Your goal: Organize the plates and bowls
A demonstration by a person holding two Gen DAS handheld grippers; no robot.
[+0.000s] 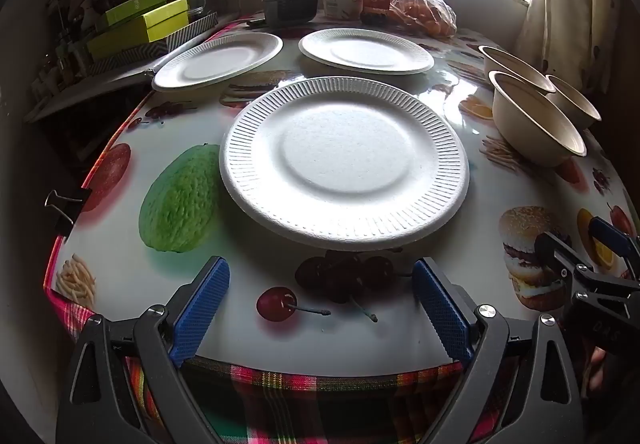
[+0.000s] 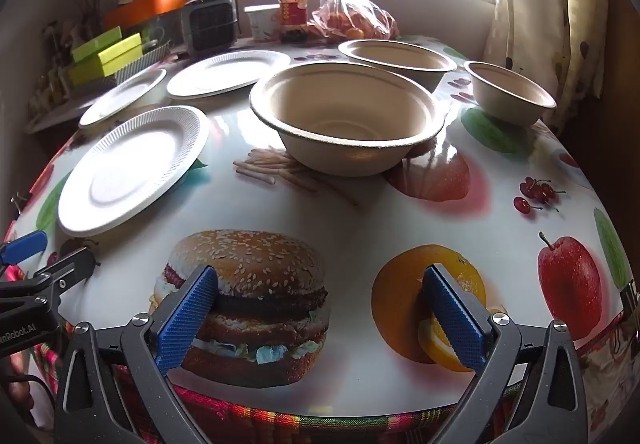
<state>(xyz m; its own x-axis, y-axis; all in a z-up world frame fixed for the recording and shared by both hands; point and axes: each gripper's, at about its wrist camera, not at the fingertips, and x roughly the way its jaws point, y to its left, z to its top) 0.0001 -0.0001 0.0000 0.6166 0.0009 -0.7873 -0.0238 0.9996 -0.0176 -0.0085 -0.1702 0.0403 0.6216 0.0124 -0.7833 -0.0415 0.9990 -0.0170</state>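
Hovering at the start line: plates and bowls all still spread out

Both grippers hang over the near edge of the fruit-print bench (image 1: 120, 272), nothing gathered yet by the look of it. The left gripper (image 1: 320, 308) faces the nearest white ribbed paper plate (image 1: 344, 159), fingers (image 1: 200, 308) spread wide and empty; two more white paper plates (image 1: 218, 59) lie far behind it, apart. The right gripper (image 2: 320, 320) faces the nearest beige paper bowl (image 2: 346, 115), blue fingers (image 2: 186, 324) wide apart, touching nothing; two more beige bowls (image 2: 396, 57) sit farther right. Next, I'd judge: reach forward, pinch a rim, start stacking.
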